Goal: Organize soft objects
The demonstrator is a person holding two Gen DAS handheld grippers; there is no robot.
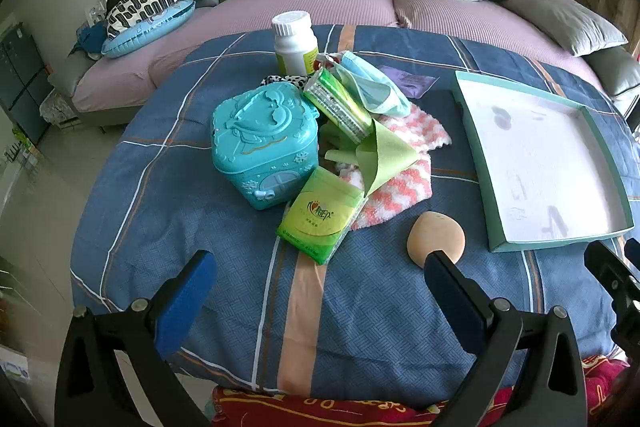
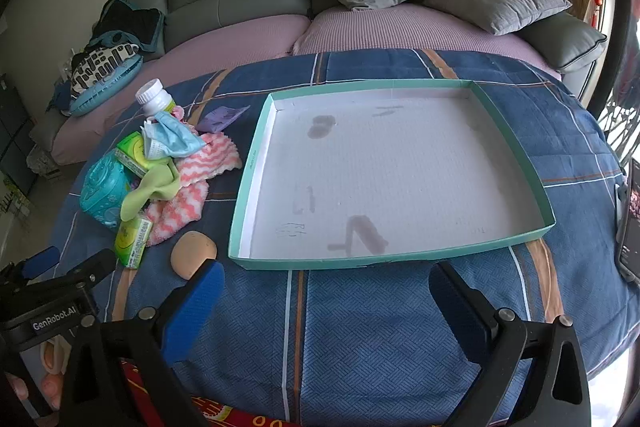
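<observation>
On the blue checked blanket sits a mixed pile toward the left and a shallow teal-rimmed tray toward the right, its white floor bare. Both tools hover above the near edge: the left gripper is released, jaws spread wide with only blanket between them, and the right gripper is likewise spread and holds nothing, aimed at the tray's near rim.

Nothing soft has been sorted yet, so the step in hand looks like choosing and picking the first item. Closest and easiest is the tan sponge, lying alone on the blanket between the pile and the tray, just beyond the left gripper's right finger. Taking it first avoids disturbing the heap. Come down with the pads either side of its rounded body and squeeze gently, since it will likely compress.

Next, the pink-and-white cloth lies under the green cloth, the tissue pack and the face mask, so lift from the top down. The teal plastic box and the white bottle are hard; leave them, and avoid knocking the upright bottle over.
</observation>
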